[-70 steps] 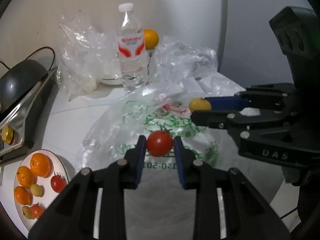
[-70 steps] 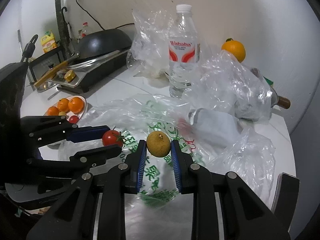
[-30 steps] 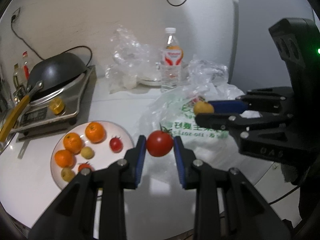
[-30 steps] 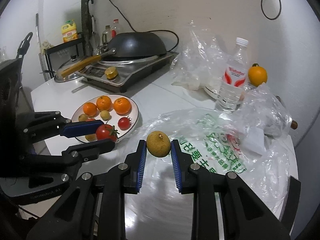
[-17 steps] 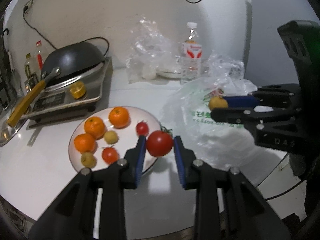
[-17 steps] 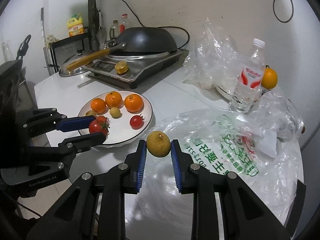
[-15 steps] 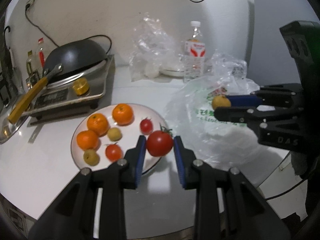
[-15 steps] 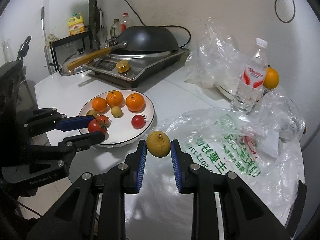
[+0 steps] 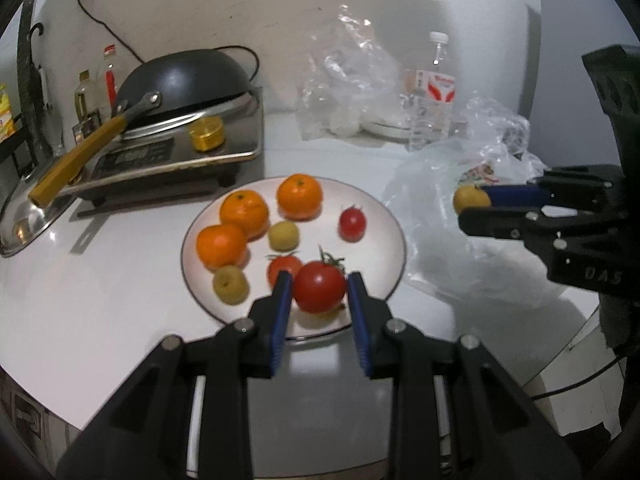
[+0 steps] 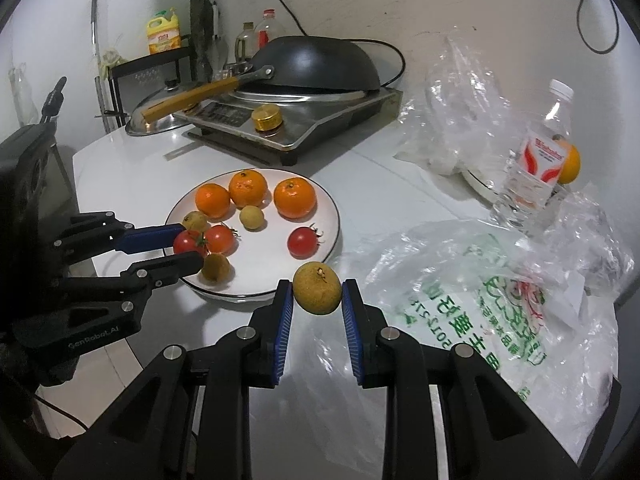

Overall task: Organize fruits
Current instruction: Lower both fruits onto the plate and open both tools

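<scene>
The left gripper (image 9: 320, 300) is clamping a glossy red tomato (image 9: 320, 286) with a green calyx between its ribbed blue pads, holding it over the near rim of the round white plate (image 9: 394, 236). The right gripper (image 10: 316, 304) is pinching a small, dull yellow-brown round fruit (image 10: 317, 288) with a rough skin, just off the plate's edge and above the crinkled plastic bag (image 10: 500, 300).

On the smooth plate, three dimpled mandarins (image 10: 295, 197) are sitting at the far side, with two more shiny tomatoes (image 10: 303, 242) and pale yellowish round fruits (image 10: 252, 217) lying between and in front of them.

The thin translucent bag is carrying green printed Chinese characters and the digits "2012", upside down from the right wrist view. A clear ribbed water bottle (image 10: 538, 160) with a white cap is standing behind it, wearing a white label with red swooshes and small lettering too blurred to read; an orange (image 10: 570, 164) is showing just behind it. The left gripper's black body is reading "GenRobot.AI", the right one's "DAS". A dark domed wok (image 10: 316, 66) with a wooden handle is resting on a steel induction cooker (image 10: 304, 120).
</scene>
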The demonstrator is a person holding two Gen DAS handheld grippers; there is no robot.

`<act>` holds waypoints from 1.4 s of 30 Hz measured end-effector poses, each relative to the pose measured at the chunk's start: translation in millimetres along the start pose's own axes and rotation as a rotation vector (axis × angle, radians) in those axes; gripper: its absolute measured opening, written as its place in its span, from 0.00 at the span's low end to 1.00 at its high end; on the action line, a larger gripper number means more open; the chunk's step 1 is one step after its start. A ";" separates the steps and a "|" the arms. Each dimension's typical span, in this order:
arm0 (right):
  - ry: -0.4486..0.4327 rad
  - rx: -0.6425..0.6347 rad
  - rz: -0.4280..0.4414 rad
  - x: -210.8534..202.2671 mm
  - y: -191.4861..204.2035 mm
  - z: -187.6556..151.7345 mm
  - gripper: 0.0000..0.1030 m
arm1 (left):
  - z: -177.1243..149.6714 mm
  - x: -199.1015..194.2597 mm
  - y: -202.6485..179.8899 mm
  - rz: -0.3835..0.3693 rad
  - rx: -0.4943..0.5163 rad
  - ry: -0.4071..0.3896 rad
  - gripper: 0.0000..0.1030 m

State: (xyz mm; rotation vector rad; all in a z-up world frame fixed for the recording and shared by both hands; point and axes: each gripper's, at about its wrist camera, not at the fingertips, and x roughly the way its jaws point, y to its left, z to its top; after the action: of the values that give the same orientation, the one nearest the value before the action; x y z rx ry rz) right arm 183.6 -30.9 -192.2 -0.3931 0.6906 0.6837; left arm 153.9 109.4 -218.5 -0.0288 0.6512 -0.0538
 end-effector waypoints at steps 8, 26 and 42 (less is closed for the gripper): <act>0.013 -0.018 0.014 13.3 11.0 6.9 0.26 | -5.6 4.9 16.7 0.023 -0.020 0.014 0.28; 0.043 -0.046 0.030 42.8 32.1 21.5 0.26 | -6.7 11.5 34.0 -0.033 -0.076 0.024 0.29; 0.098 -0.056 0.043 79.2 42.6 27.6 0.26 | -0.7 -11.2 52.1 -0.053 -0.105 -0.077 0.30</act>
State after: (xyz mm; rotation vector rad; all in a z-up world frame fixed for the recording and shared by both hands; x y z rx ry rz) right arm 211.7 49.4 -232.2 -0.4672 0.7759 0.7293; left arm 146.7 162.0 -214.5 -0.1490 0.5757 -0.0691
